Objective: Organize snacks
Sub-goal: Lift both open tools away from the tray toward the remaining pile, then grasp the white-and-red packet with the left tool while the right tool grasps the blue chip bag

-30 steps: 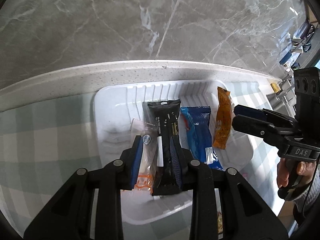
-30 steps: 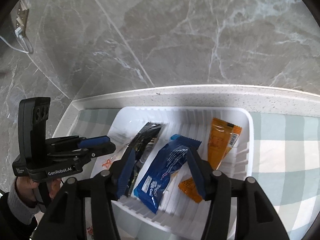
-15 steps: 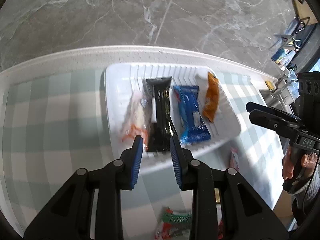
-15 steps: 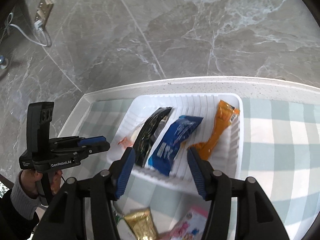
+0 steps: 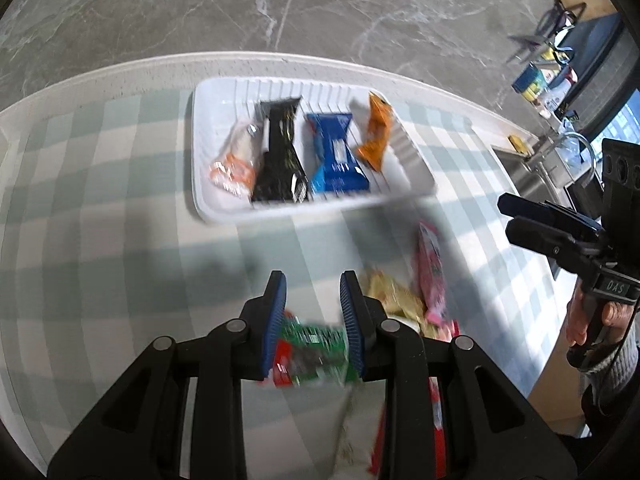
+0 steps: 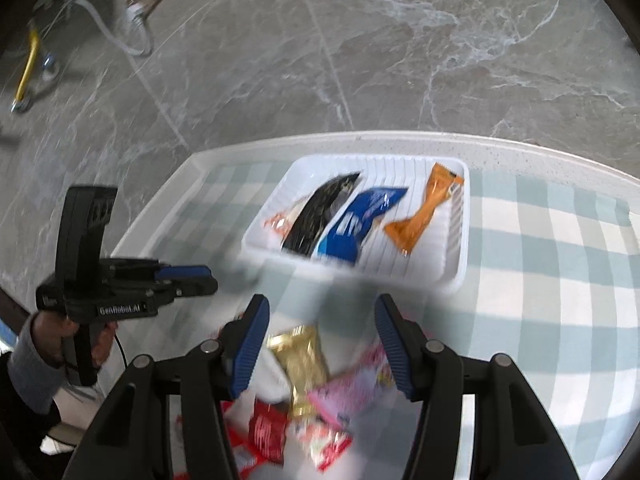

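Observation:
A white ribbed tray (image 5: 197, 140) (image 6: 465, 220) sits at the back of the checked cloth. It holds a clear-and-orange packet (image 5: 236, 162), a black packet (image 5: 280, 160), a blue packet (image 5: 336, 156) and an orange packet (image 5: 376, 136). My left gripper (image 5: 313, 312) (image 6: 200, 278) hovers in front of the tray, narrowly open. A blurred green-and-red packet (image 5: 312, 344) on the cloth shows through its gap. My right gripper (image 6: 323, 340) (image 5: 516, 216) stands open over a loose pile: a gold packet (image 6: 300, 356), a pink packet (image 6: 352, 388) and a red packet (image 6: 266, 432).
A grey marble wall rises behind the white counter edge (image 5: 280, 58). A steel sink with a tap (image 5: 532, 168) lies to the right. A wall socket with a white cable (image 6: 140, 0) is at the far left. A person's hands hold both grippers.
Both grippers have drawn back from over the tray toward the near side. The tray now looks smaller and farther, and the loose pile of packets has come into view beneath them.

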